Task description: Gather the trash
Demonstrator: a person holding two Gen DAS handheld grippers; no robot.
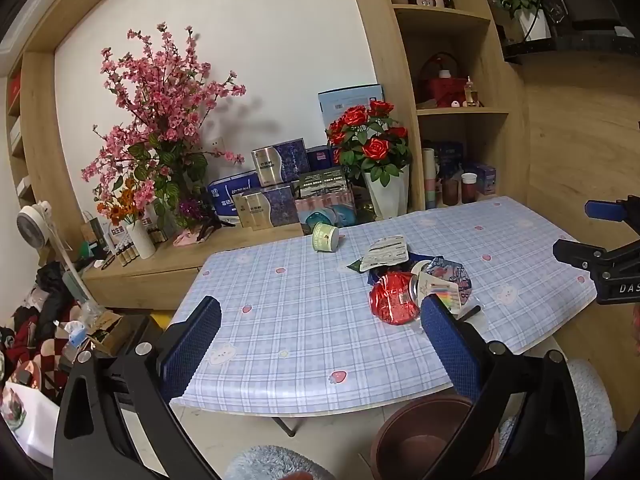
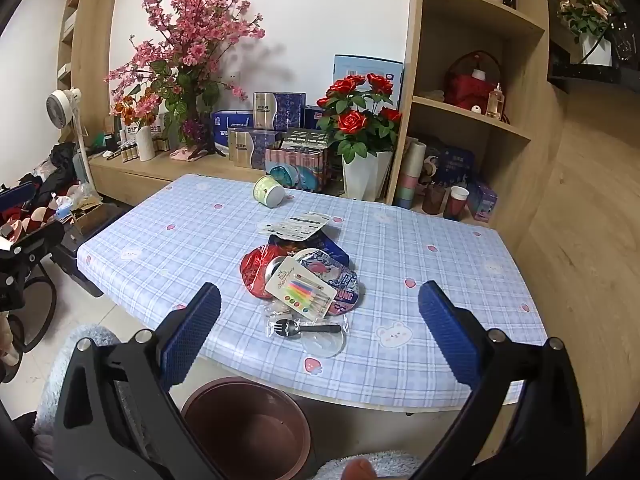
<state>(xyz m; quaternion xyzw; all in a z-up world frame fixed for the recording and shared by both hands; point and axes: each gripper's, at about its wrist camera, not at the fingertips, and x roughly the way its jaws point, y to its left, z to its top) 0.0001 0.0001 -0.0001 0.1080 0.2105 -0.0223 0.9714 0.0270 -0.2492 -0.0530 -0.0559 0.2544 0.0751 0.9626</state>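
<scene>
A pile of trash lies mid-table on the blue plaid tablecloth (image 2: 440, 240): a red foil wrapper (image 2: 256, 268) (image 1: 394, 300), a candle card (image 2: 300, 288), a blue patterned wrapper (image 2: 340, 280), a white packet (image 2: 294, 224) (image 1: 386, 252) and a wrapped black fork (image 2: 304, 328). Farther back a green paper cup (image 2: 268, 190) (image 1: 325, 236) lies on its side. A brown bin (image 2: 248, 428) (image 1: 432, 436) stands on the floor at the table's near edge. My left gripper (image 1: 320, 344) and right gripper (image 2: 320, 332) both hover wide open and empty short of the pile.
Behind the table a low wooden ledge (image 2: 160, 168) carries flower vases and boxes, with a rose vase (image 2: 366, 176) at its far edge. Shelves (image 2: 472, 120) hold cups and jars. A fan (image 2: 64, 108) and clutter stand at the left. Fuzzy stools sit near the bin.
</scene>
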